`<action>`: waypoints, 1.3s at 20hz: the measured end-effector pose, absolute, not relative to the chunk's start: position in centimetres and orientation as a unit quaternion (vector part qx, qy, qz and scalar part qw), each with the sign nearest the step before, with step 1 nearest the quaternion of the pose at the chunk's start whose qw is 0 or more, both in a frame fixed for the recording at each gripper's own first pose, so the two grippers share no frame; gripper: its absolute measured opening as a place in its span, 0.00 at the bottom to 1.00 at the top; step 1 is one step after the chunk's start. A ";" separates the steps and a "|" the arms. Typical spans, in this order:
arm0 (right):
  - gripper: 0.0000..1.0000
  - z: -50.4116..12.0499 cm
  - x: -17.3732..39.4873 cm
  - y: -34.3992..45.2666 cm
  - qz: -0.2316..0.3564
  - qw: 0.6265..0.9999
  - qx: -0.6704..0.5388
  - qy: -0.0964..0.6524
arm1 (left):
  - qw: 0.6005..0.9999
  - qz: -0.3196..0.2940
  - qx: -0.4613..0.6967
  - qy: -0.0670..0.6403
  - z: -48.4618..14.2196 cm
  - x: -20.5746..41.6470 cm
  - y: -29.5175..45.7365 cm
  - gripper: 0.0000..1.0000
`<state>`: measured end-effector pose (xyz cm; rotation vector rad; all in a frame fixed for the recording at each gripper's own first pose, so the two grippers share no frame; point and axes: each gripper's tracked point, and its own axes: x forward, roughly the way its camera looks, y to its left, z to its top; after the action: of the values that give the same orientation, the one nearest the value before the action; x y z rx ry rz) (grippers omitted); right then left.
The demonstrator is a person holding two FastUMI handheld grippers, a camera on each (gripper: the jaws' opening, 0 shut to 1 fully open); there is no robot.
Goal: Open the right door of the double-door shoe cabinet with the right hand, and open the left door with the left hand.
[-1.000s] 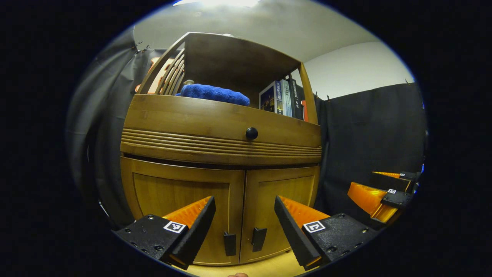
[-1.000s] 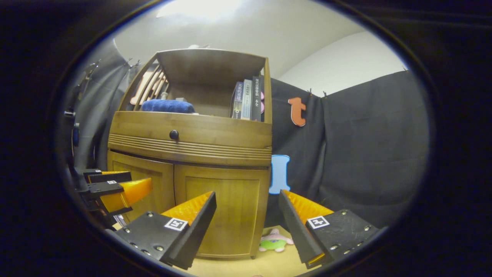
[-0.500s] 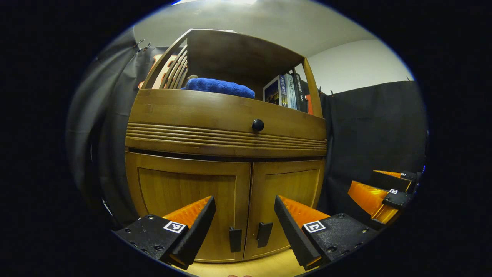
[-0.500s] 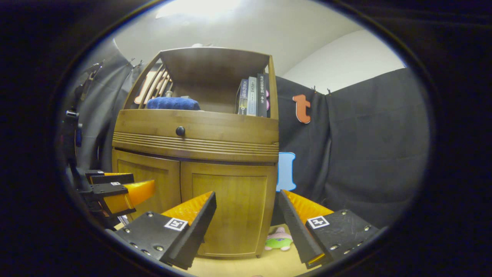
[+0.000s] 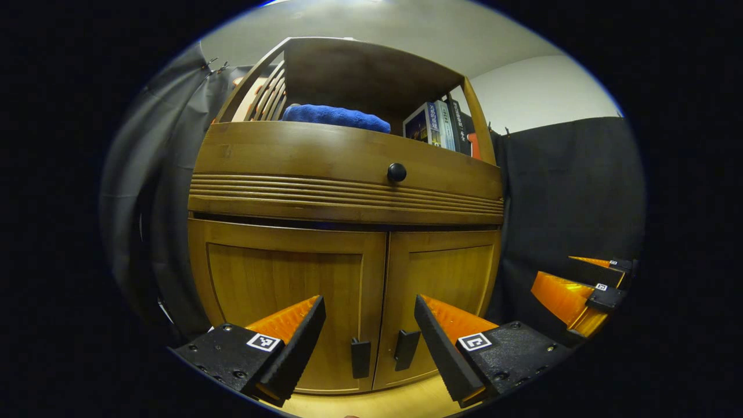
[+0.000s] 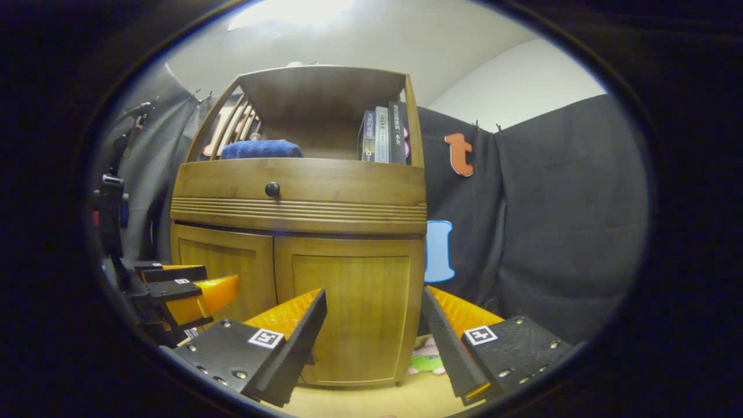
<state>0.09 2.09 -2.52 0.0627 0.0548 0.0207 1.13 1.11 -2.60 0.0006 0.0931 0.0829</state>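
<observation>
Both doors closed, left gripper (image 5: pixel 370 325) wide, right gripper (image 6: pixel 374 325) wide, right handle hidden

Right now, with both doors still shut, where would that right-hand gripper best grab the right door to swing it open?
Probably by the small dark handle low on the right door, beside the centre seam. It is a narrow upright tab standing off the wood, so the open right gripper should come straight from the front, one finger on each side, then pull outward.

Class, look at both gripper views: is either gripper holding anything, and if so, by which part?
Nothing is held. The left gripper and right gripper are both open, short of the shoe cabinet, whose two doors are shut; neither door handle is touched.
</observation>
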 end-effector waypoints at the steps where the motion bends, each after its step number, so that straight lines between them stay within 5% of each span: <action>1: 0.96 -2.8 0.2 2.2 0.013 0.999 0.032 0.032 | 0.998 0.044 -0.002 0.049 -2.9 1.3 1.3 0.95; 11: 0.97 -11.8 5.2 11.1 0.098 0.987 0.053 0.118 | 0.995 0.091 0.003 0.038 -2.4 -0.5 6.4 0.99; 12: 0.89 -12.8 5.8 12.2 0.107 0.984 0.056 0.129 | 0.994 0.101 0.003 0.036 -2.3 -0.8 7.3 0.92; 16: 0.76 -16.8 7.4 15.2 0.124 0.976 0.058 0.168 | 0.990 0.138 0.006 0.030 -2.1 -2.0 10.7 0.91; 18: 0.47 -18.0 8.4 16.2 0.130 0.973 0.057 0.180 | 0.988 0.150 0.007 0.029 -2.2 -2.4 11.8 0.99; 22: 0.46 -19.6 9.7 17.1 0.127 0.970 0.050 0.201 | 0.985 0.167 0.010 0.033 -2.7 -2.7 13.3 0.91; 24: 0.33 -19.9 10.0 16.9 0.121 0.971 0.040 0.203 | 0.985 0.170 0.008 0.032 -2.9 -2.6 13.8 0.95; 26: 0.30 -20.1 10.0 16.9 0.115 0.971 0.038 0.206 | 0.986 0.166 0.003 0.034 -3.3 -2.5 13.7 0.91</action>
<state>9.95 16.94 -20.08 0.0773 0.4158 0.2330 -2.47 13.69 -3.30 0.0065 0.0680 0.3327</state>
